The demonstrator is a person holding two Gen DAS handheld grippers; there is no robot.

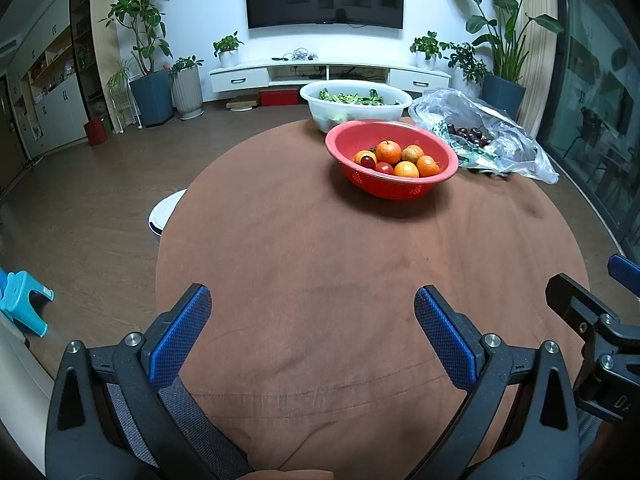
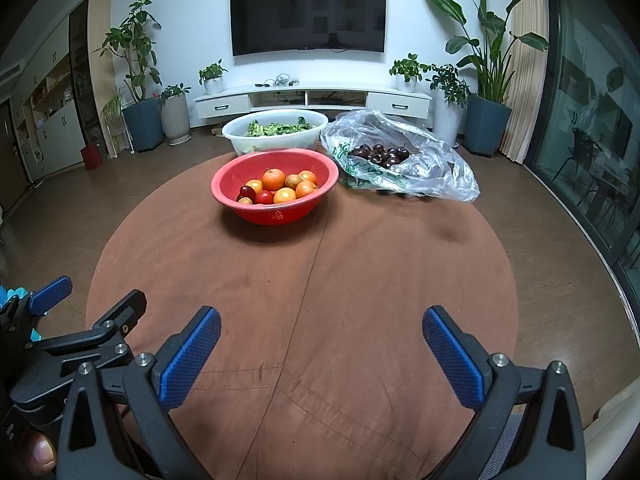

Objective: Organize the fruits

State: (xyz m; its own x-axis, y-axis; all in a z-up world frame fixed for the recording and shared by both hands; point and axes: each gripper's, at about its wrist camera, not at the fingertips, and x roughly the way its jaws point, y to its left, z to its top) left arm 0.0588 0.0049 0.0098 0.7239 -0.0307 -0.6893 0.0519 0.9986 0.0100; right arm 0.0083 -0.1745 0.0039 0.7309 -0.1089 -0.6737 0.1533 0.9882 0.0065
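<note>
Both my tongs, left gripper (image 1: 313, 322) and right gripper (image 2: 321, 344), hover apart and empty over the near table (image 2: 360, 280). Oranges (image 2: 274, 179) and small red fruits sit in the far red colander (image 2: 256, 210); dark cherries (image 2: 380, 154) lie in the plastic bag (image 2: 440, 178) just right. I judge this fits sorting pending or finished.

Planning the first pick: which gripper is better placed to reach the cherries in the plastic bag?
Probably right: the plastic bag of cherries lies on the table's right side, the right gripper's side. Both grippers are open and empty.
</note>
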